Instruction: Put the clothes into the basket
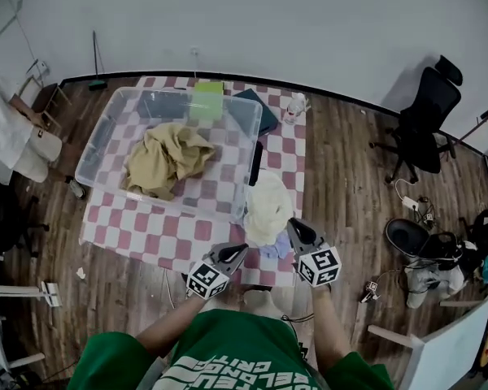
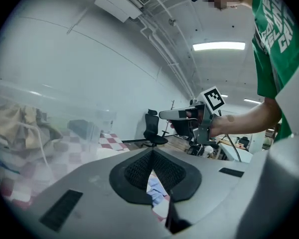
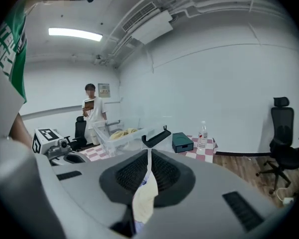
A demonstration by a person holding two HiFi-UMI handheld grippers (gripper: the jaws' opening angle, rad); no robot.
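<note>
Head view, L gripper (image 1: 243, 249) & R gripper (image 1: 293, 223) jaws shut, near cream garment (image 1: 267, 205).

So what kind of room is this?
Probably a workroom or lab, not a home: bare white walls, a black office chair on a wood floor, loose cables, and one table under a checked cloth.

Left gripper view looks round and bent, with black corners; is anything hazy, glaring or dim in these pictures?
Left gripper view: the wide lens bends straight lines; the clear bin looks hazy, the ceiling light glares. Right gripper view: same bending, its strip light blown white. Head view: even light, dim corners.
</note>
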